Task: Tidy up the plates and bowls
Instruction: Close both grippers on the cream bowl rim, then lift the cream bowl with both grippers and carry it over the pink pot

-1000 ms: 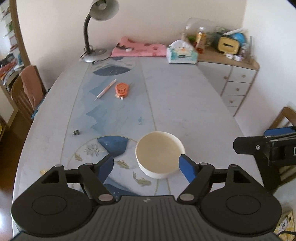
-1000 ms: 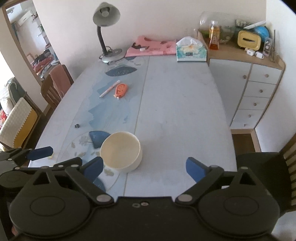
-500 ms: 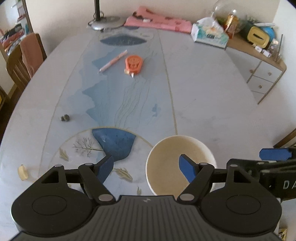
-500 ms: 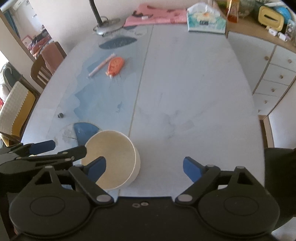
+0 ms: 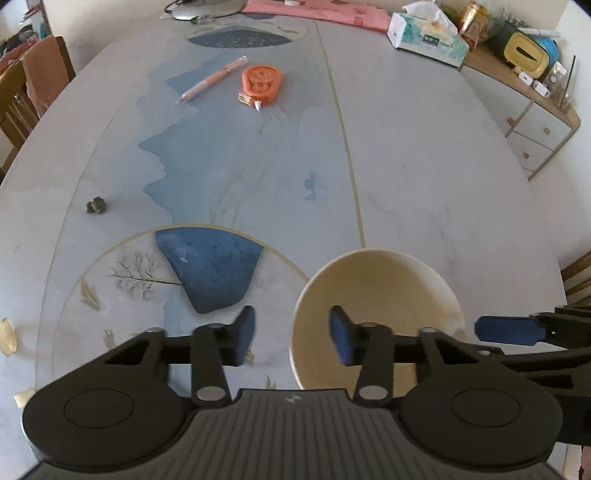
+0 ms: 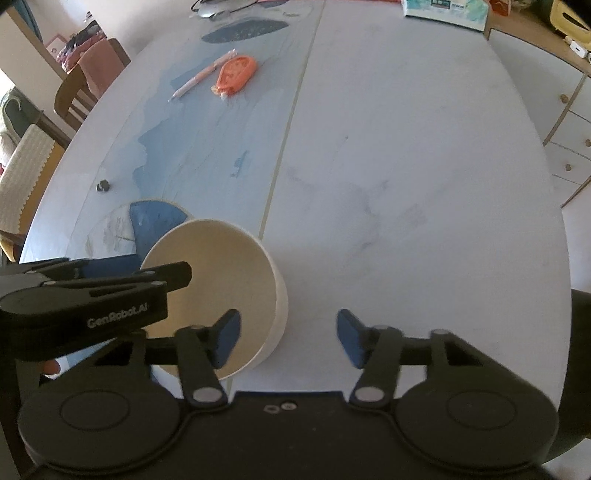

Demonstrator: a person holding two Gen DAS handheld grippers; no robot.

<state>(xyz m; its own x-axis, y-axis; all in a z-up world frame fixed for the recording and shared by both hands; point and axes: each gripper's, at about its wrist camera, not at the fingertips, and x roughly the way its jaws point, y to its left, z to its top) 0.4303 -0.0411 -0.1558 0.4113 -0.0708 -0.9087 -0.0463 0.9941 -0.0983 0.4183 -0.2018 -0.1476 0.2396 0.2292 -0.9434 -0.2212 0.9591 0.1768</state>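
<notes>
The table [image 5: 424, 155] takes up nearly everything here, one long oval top with a painted blue scene down its left half. On its near edge sits one cream bowl [image 5: 376, 295], upright and empty; I count no plates and no second bowl anywhere in sight.

Both tools have gone to that bowl, which I take as a two-sided pickup from opposite walls. The left gripper [image 5: 291, 332] has its fingers spread and straddles the bowl's left wall, one pad inside and one outside. The right gripper [image 6: 288, 338] is likewise spread across the right wall, one pad over the inside, the other over bare table. Neither pinches the rim yet, as far as I can judge.

Everything else lies well apart, toward the far end:
- one tissue box [image 5: 424, 37] at the far right
- one pink cloth [image 5: 317, 9] along the far edge
- one orange tape dispenser [image 5: 261, 83], with one pen [image 5: 212, 79] just left of it
- one small dark lump [image 5: 96, 205] at the left.
</notes>
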